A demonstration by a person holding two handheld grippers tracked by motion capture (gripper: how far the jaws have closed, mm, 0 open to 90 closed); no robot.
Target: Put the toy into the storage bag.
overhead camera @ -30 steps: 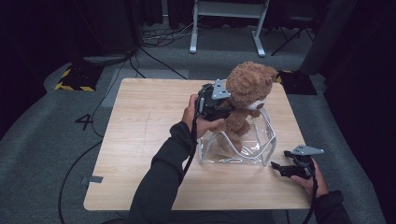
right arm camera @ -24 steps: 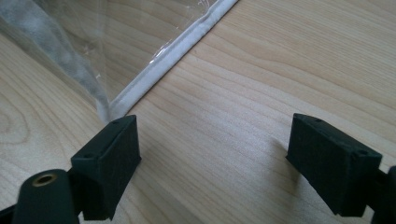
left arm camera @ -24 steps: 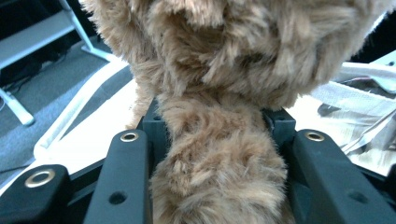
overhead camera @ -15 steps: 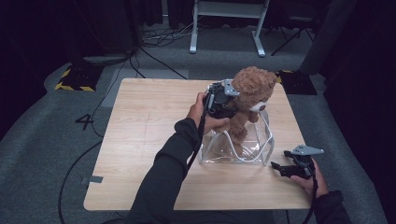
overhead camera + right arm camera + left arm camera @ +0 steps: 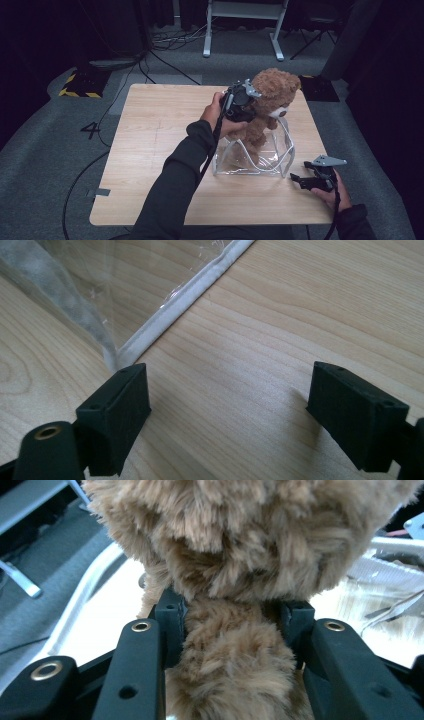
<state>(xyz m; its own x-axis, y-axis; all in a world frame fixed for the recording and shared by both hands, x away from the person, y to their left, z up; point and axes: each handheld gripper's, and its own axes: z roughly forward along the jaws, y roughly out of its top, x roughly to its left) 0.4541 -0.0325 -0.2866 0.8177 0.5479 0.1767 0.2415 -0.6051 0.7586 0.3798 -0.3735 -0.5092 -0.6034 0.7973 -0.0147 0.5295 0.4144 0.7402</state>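
The teddy bear (image 5: 270, 100) is hanging over the clear bag (image 5: 252, 155) near the surface's (image 5: 160, 130) right edge, the left tongs (image 5: 232, 625) clamping its neck. The right tongs (image 5: 230, 410) are resting spread apart near the front right corner, grasping nothing.

- A light wooden table (image 5: 150, 150) stands on grey carpet (image 5: 50, 165).
- A black and yellow striped block (image 5: 80, 85) lies on the floor off the table's far left corner.
- A number 4 (image 5: 91, 130) is marked on the carpet to the left of the table.
- Black cables (image 5: 165, 55) run across the floor beyond the table, and another (image 5: 75, 185) curves along its left side.
- A pale metal stand (image 5: 242, 25) rests on two feet behind the table.
- A strip of grey tape (image 5: 97, 192) sits on the floor by the near left corner.
- Dark curtains (image 5: 45, 35) close off the background.
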